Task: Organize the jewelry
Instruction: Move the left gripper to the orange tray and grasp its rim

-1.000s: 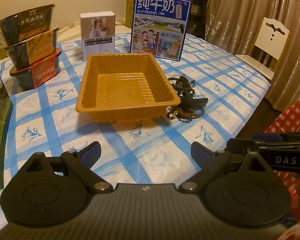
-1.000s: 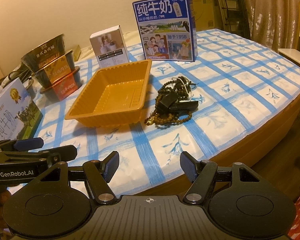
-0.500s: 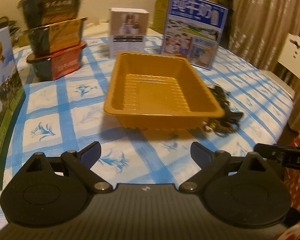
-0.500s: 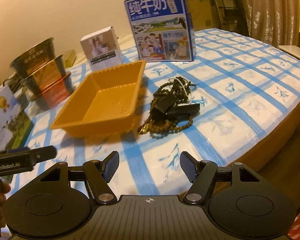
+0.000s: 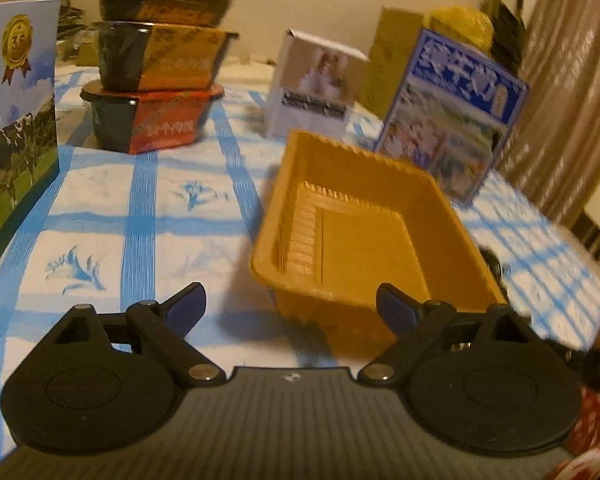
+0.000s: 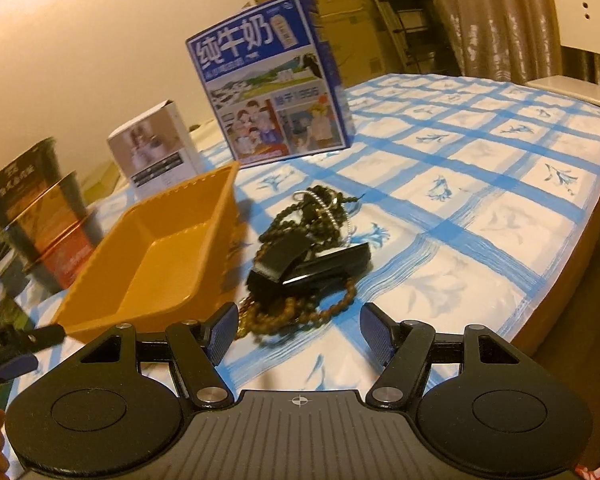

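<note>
An empty orange plastic tray (image 5: 364, 236) (image 6: 156, 256) sits on the blue-checked tablecloth. Right of it lies a tangled pile of jewelry (image 6: 308, 264): brown bead strands, dark bead strands, black clips and a silvery chain. In the left wrist view only a dark scrap of the jewelry (image 5: 494, 262) shows past the tray's right rim. My right gripper (image 6: 298, 330) is open, just short of the pile's near edge. My left gripper (image 5: 290, 308) is open with nothing in it, its right finger in front of the tray's near wall.
A blue milk carton (image 6: 272, 84) (image 5: 452, 120) and a small white box (image 6: 154, 150) (image 5: 314, 88) stand behind the tray. Three stacked noodle bowls (image 5: 156, 60) and another carton (image 5: 12, 120) stand at the left. The table edge (image 6: 572, 272) drops off on the right, near a white chair (image 6: 584, 12).
Both grippers moved forward over the table. The right one closed in on the jewelry pile; the left one swung left and nearer the tray. Both stayed open.
</note>
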The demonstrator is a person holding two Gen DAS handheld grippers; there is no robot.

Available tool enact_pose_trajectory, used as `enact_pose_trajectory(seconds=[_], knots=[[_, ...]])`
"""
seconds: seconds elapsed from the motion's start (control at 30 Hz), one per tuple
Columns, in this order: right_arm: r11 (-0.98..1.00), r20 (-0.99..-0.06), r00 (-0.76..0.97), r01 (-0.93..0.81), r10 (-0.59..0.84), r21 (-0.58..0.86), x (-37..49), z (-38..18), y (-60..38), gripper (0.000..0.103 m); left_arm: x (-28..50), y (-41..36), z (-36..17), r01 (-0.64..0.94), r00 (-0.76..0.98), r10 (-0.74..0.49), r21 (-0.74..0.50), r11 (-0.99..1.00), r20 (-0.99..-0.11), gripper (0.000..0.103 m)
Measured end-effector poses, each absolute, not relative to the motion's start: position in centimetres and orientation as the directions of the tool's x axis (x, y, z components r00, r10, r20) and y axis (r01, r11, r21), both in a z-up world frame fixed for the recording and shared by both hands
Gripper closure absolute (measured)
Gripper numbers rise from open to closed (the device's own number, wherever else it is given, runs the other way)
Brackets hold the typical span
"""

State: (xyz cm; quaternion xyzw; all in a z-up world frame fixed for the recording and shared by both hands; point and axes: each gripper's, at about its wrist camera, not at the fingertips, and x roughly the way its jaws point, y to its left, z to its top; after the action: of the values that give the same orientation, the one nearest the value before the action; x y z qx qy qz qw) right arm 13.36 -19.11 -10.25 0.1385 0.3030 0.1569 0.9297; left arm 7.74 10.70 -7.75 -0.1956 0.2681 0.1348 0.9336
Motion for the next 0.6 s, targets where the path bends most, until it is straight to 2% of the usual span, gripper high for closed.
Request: enact_pose_trajectory(seconds=[0.2,0.6], knots=[[0.902,-0.480,0.793,-0.193,0.376,0.387,14.2,-11.3,-19.8,0.036,9.8,11.5,-8.7,-0.379,0.846,0.166,-0.352,0.856,-0.507,0.018],[0.904,-0.501,0.774,-0.213,0.388,0.371,15.4,-13.0,-19.3,0.036,12.6,11.2,-11.1,-0.420,0.842,0.232,-0.322,0.848,-0.488,0.048]])
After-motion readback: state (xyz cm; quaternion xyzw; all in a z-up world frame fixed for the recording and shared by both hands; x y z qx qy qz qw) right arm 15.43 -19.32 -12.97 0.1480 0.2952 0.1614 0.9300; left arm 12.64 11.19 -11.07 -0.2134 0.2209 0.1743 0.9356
